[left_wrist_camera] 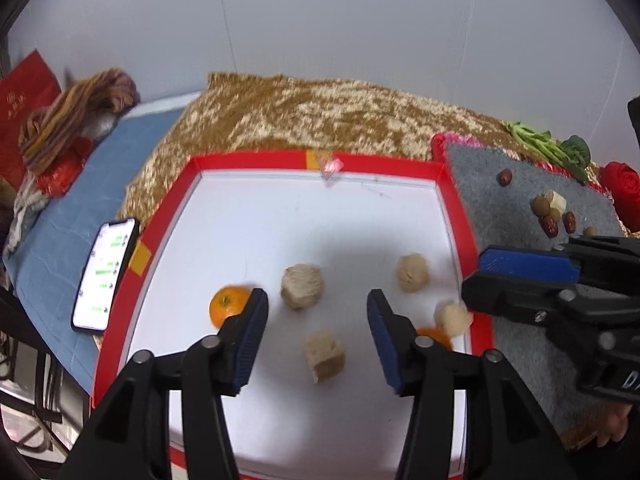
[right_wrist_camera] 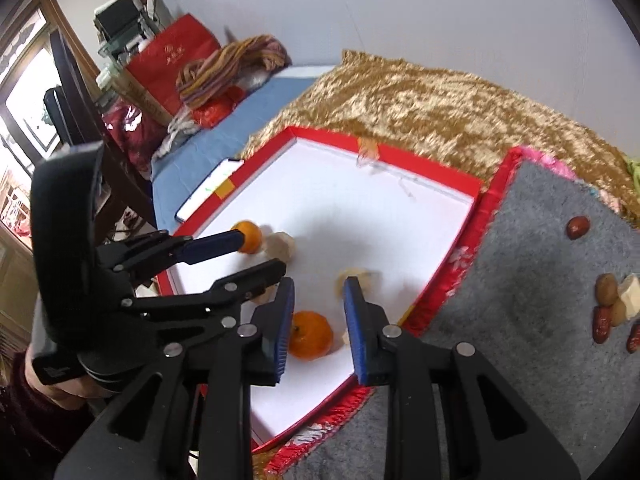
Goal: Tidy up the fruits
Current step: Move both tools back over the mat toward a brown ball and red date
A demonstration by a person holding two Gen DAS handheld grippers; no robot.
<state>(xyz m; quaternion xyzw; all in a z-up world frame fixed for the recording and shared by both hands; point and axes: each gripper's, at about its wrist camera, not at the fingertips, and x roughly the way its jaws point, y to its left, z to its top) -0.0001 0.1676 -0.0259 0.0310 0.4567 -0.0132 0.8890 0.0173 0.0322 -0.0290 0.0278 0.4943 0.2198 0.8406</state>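
Carrier: a red-rimmed tray with a white floor lies on a gold cloth; a grey mat touches its right edge.
Oranges, count: we count two, both in the tray.
Orange A: near the tray's left edge, just outside the left finger of the left gripper.
Orange B: near the tray's right edge towards the near corner.
Pale lumps, count: we count four on the tray floor: one mid-tray, one cube nearer us, one towards the right edge, one beside orange B.
Red dates, count: we count three on the mat, one alone near its far edge and two near its right edge.
Other pieces on mat: we see a brown round fruit and pale chunks clustered with the two dates; we cannot count them surely.
Left gripper: over the tray's middle, fingers moderately wide, nothing clamped; the cube shows in the gap below.
Right gripper: over the tray's right edge, fingers narrow with a gap; orange B shows between them, and we see no pad pressing on it.
Bystanders: one phone, screen lit, lies on a blue cloth just off the tray's left edge; leafy greens lie at the mat's far edge.
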